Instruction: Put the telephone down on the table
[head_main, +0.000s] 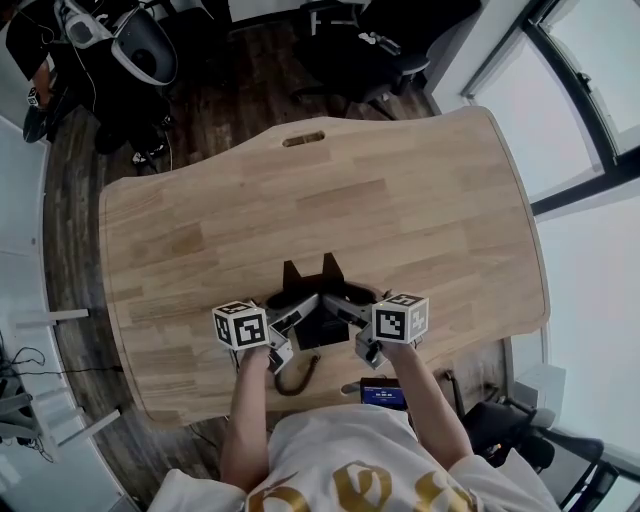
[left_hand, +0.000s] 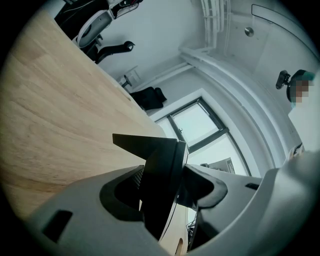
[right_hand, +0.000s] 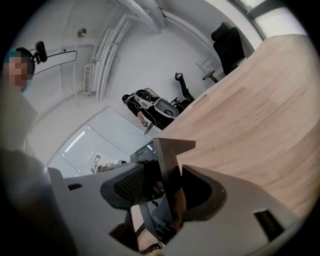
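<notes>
A black telephone (head_main: 320, 318) is held between my two grippers over the near part of the wooden table (head_main: 330, 210). Its two pointed corners stick out toward the far side. My left gripper (head_main: 288, 318) is shut on the phone's left edge and my right gripper (head_main: 356, 314) on its right edge. In the left gripper view the telephone's edge (left_hand: 147, 145) is clamped in the left gripper (left_hand: 167, 192), with the tabletop (left_hand: 50, 110) running off to the left. In the right gripper view the telephone (right_hand: 172, 147) sits in the right gripper (right_hand: 165, 192). A dark coiled cord (head_main: 297, 378) hangs below the phone.
A small device with a blue screen (head_main: 384, 393) sits by the table's front edge near my body. The table has a slot (head_main: 303, 138) at its far edge. Black office chairs (head_main: 365, 50) and a white machine (head_main: 140, 40) stand beyond the table. Windows (head_main: 590, 200) are on the right.
</notes>
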